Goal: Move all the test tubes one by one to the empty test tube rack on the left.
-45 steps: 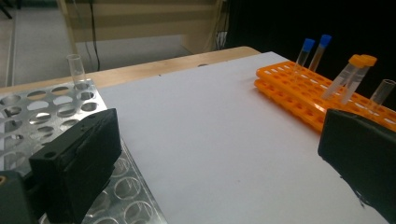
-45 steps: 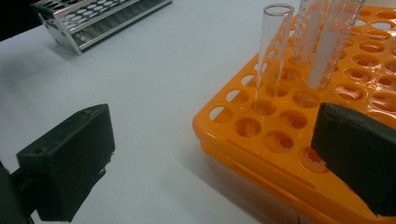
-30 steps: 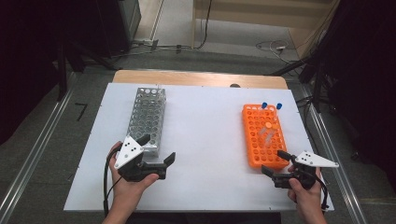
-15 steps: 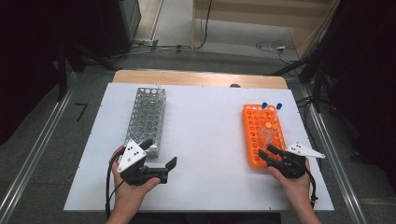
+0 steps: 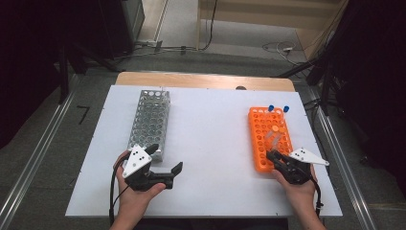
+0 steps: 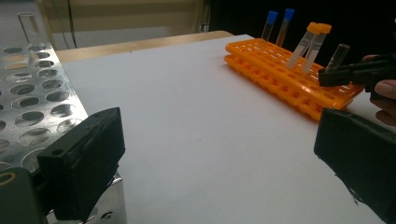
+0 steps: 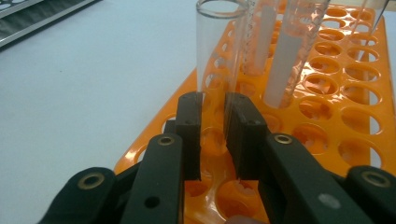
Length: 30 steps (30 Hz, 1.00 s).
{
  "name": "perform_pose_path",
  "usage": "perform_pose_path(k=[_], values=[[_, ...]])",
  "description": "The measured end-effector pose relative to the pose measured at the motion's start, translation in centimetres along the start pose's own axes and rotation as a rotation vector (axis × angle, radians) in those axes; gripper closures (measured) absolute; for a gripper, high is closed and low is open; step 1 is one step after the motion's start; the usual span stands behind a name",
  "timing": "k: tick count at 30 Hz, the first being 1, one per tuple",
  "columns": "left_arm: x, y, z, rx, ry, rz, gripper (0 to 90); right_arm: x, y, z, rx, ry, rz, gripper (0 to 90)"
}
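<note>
A clear, uncapped glass tube (image 7: 219, 51) stands in a hole near the lower end of the orange rack (image 5: 258, 143), which lies right of centre in the high view. In the right gripper view the tube rises at upper centre, its open rim near the top edge, with a black jaw pressed against each side of its lower wall. The right gripper (image 7: 214, 135) has just been closing and now clamps this tube, jaws drawn in tight around the glass. In the left gripper view the same tube (image 6: 337, 57) tilts at the far right, with the right gripper (image 6: 327, 77) across its base.

The orange rack also holds two orange-capped tubes (image 6: 314, 42) with white labels, leaning just beyond the clear tube, and two blue-capped tubes (image 5: 278, 109) at the rack's upper end. Most of its holes are bare.

Left of centre in the high view lies a metal rack (image 5: 149, 122), long side running up the frame. One clear tube (image 6: 29, 25) stands in its far corner, seen at the upper left of the left gripper view.

The left gripper (image 5: 165, 163) rests at the lower left of the white table (image 5: 210, 143), just below the metal rack, jaws spread wide with nothing between them.
</note>
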<state>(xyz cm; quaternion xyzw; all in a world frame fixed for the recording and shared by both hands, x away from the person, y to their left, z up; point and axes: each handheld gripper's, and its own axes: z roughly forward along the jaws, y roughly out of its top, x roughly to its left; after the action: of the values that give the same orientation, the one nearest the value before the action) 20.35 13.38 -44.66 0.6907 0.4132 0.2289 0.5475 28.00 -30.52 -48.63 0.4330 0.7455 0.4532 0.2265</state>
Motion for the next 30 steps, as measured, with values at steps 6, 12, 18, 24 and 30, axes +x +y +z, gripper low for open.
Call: perform_pose_path(k=[6, 12, 18, 24, 30], values=[[-0.2, 0.0, 0.1, 0.001, -0.016, 0.003, 1.8, 0.1, 0.5, -1.0, -0.058, -0.002, -0.004, 74.1], [-0.4, 0.0, 0.2, 0.008, -0.029, 0.000, 1.8, 1.1, 1.4, -2.3, -0.106, 0.006, -0.010, 74.1], [-0.8, 0.1, 0.4, 0.009, -0.053, 0.005, 1.0, 3.2, 1.8, -2.6, -0.104, 0.065, -0.051, 74.1], [-1.3, 0.1, 0.6, 0.016, -0.073, 0.012, 0.5, 5.3, 1.8, -2.3, -0.085, 0.136, -0.067, 74.0], [-1.9, 0.2, 0.8, 0.019, -0.094, 0.020, 0.0, 7.0, 1.6, -2.0, -0.067, 0.202, -0.069, 74.0]])
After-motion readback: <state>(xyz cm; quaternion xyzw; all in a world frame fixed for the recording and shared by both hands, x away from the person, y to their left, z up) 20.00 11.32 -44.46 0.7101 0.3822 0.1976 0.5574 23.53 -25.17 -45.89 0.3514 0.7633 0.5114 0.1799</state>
